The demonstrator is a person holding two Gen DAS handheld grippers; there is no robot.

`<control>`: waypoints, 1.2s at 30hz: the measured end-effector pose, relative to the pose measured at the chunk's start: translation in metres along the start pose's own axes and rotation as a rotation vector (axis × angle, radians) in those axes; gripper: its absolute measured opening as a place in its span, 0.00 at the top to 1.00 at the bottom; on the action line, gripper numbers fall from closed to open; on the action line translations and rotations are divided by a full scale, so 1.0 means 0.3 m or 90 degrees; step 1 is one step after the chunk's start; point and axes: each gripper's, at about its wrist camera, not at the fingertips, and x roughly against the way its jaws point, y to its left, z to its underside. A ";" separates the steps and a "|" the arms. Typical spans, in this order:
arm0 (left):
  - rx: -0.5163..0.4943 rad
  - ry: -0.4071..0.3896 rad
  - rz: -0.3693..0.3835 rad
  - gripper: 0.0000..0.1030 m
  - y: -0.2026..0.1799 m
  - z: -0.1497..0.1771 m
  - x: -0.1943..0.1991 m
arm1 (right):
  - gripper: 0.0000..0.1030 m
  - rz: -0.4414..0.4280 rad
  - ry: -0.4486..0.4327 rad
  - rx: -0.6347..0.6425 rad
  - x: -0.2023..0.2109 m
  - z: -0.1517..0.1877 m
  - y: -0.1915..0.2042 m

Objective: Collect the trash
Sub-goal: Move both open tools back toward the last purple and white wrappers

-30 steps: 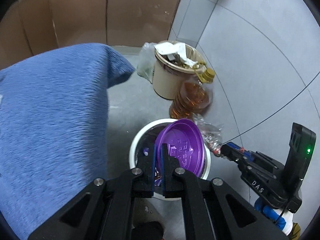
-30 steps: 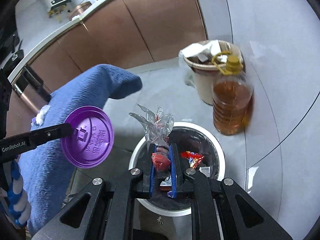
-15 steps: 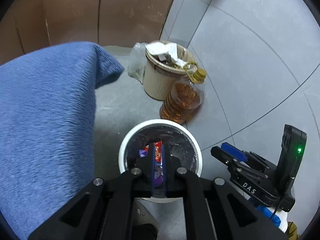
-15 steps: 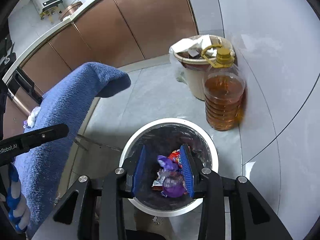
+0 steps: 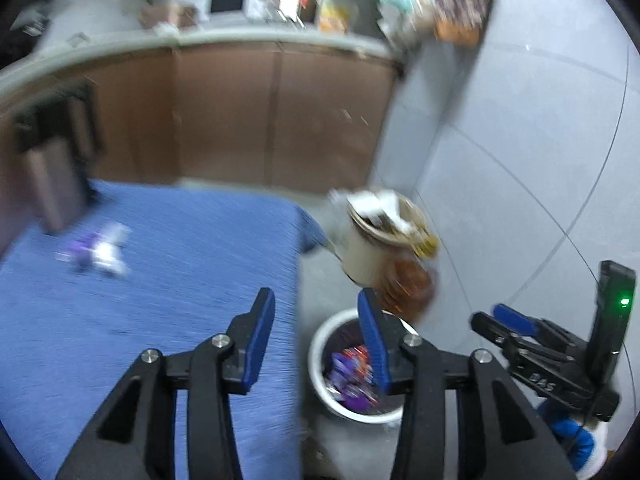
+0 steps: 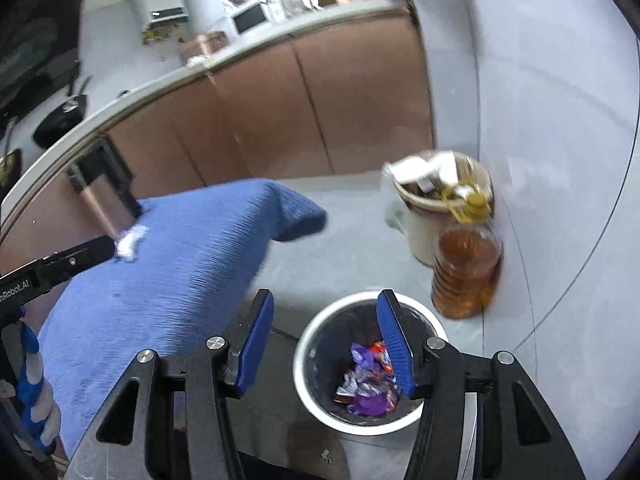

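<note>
Now two grippers show, the left gripper (image 5: 316,336) and the right gripper (image 6: 324,340), each with jaws spread wide and empty. One white bin (image 6: 308,392) stands on the floor, holding a heap of purple and red wrappers (image 6: 370,380). Behind the bin stand one amber oil bottle (image 6: 466,272) and one beige pail (image 6: 424,236) stuffed with paper. Left of the bin lies one blue cloth (image 6: 172,272), bearing one white scrap (image 6: 130,242). The left gripper's side reads "nRobot.AI".

Brown cabinets (image 6: 280,108) are running across the upper frame under a cluttered grey countertop (image 6: 224,60), while grey floor tiles (image 6: 560,128) are filling the right side.
</note>
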 end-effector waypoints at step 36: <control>0.089 -0.295 -0.316 0.23 0.424 0.338 0.905 | 0.00 -0.158 -0.188 0.247 0.507 0.026 0.787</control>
